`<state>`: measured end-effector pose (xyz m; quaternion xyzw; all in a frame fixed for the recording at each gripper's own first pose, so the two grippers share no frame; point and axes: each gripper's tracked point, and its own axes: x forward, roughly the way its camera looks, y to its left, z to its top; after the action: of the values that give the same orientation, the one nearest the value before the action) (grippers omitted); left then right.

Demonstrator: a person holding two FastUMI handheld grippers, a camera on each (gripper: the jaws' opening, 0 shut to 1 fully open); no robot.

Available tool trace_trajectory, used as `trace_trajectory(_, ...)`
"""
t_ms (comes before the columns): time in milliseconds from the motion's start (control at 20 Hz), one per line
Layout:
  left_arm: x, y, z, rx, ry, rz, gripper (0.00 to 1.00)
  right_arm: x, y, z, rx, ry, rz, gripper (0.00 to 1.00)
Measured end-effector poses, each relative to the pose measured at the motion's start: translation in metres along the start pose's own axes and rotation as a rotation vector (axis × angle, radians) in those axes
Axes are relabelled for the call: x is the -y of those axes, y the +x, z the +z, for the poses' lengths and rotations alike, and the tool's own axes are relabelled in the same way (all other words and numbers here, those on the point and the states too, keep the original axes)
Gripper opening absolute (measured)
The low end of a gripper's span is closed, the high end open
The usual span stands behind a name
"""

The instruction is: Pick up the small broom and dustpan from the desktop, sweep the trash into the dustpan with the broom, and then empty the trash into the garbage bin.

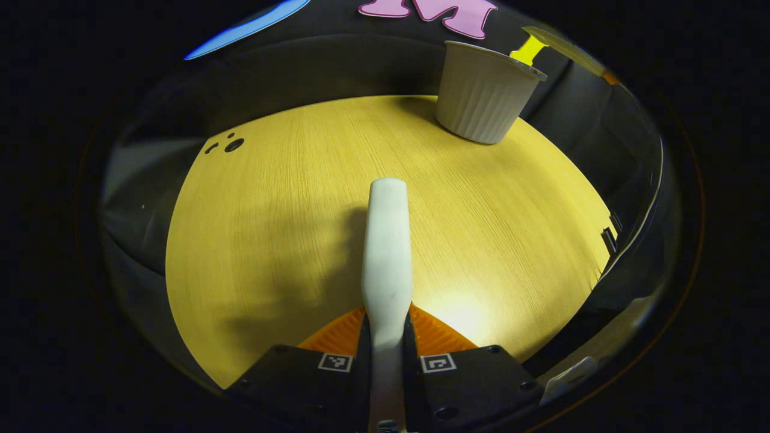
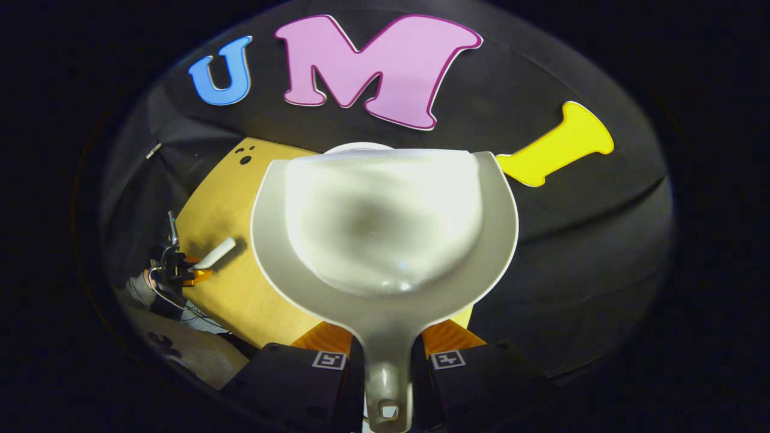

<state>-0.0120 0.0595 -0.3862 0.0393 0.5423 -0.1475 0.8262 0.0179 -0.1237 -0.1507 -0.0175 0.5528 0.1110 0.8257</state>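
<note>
Evidently the left gripper (image 1: pixel 387 337) fingers are clamping the light, stiff broom (image 1: pixel 387 252) handle over the bench (image 1: pixel 271 240), bin (image 1: pixel 484 90) at one o'clock, while the right gripper (image 2: pixel 386 355) fingers are pinching the rigid, slick dustpan (image 2: pixel 385 228) by its neck.

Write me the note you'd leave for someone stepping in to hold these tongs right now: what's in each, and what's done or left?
Left tongs: shut on the broom handle, which is held above the desktop.
Right tongs: shut on the dustpan handle; the pan is lifted and tilted, and no trash is visible inside.
The white ribbed garbage bin stands at the far edge of the desktop.
Done: both tools picked up. No trash is visible on the desktop, so sweeping looks finished.
Left: confirm the pan is emptied into the bin; I cannot tell from here.
</note>
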Motion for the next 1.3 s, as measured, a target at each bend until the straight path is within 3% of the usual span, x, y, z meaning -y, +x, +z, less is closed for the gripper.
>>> trace_trajectory(200, -0.003, -0.002, 0.0, -0.006, -0.001, 0.026, 0.27, -0.055, 0.004, -0.044, 0.004, 0.034, 0.087, 0.36)
trace_trajectory(250, -0.003, -0.002, 0.0, -0.008, -0.003, 0.03, 0.27, -0.069, 0.01, -0.06, -0.01, 0.035, 0.102, 0.4)
trace_trajectory(300, -0.004, -0.002, -0.001, -0.008, -0.006, 0.035, 0.27, -0.082, 0.016, -0.076, -0.028, 0.036, 0.112, 0.36)
trace_trajectory(500, -0.006, -0.002, -0.004, -0.012, -0.027, 0.048, 0.27, -0.141, 0.054, -0.136, -0.113, 0.065, 0.173, 0.4)
trace_trajectory(550, -0.006, -0.003, -0.005, -0.011, -0.031, 0.051, 0.27, -0.152, 0.062, -0.15, -0.135, 0.053, 0.183, 0.32)
trace_trajectory(700, -0.008, -0.002, -0.007, -0.018, -0.039, 0.059, 0.27, -0.177, 0.097, -0.182, -0.171, 0.049, 0.154, 0.41)
trace_trajectory(750, -0.008, -0.002, -0.006, -0.021, -0.038, 0.063, 0.27, -0.188, 0.109, -0.193, -0.176, 0.06, 0.148, 0.31)
trace_trajectory(900, -0.009, -0.002, -0.008, -0.027, -0.03, 0.074, 0.27, -0.21, 0.144, -0.218, -0.194, 0.084, 0.148, 0.4)
trace_trajectory(950, -0.009, -0.001, -0.008, -0.031, -0.029, 0.076, 0.27, -0.216, 0.153, -0.223, -0.2, 0.095, 0.149, 0.36)
trace_trajectory(1000, -0.01, -0.002, -0.007, -0.031, -0.028, 0.08, 0.27, -0.221, 0.163, -0.227, -0.206, 0.104, 0.153, 0.4)
trace_trajectory(1050, -0.01, -0.001, -0.007, -0.032, -0.024, 0.083, 0.27, -0.225, 0.173, -0.23, -0.204, 0.115, 0.152, 0.31)
trace_trajectory(1100, -0.01, -0.001, -0.007, -0.03, -0.016, 0.086, 0.27, -0.228, 0.182, -0.233, -0.205, 0.122, 0.151, 0.36)
trace_trajectory(1200, -0.011, -0.001, -0.007, -0.038, -0.003, 0.085, 0.27, -0.23, 0.198, -0.235, -0.212, 0.127, 0.14, 0.31)
trace_trajectory(1300, -0.012, -0.001, -0.006, -0.043, 0.012, 0.09, 0.27, -0.233, 0.213, -0.235, -0.209, 0.12, 0.132, 0.36)
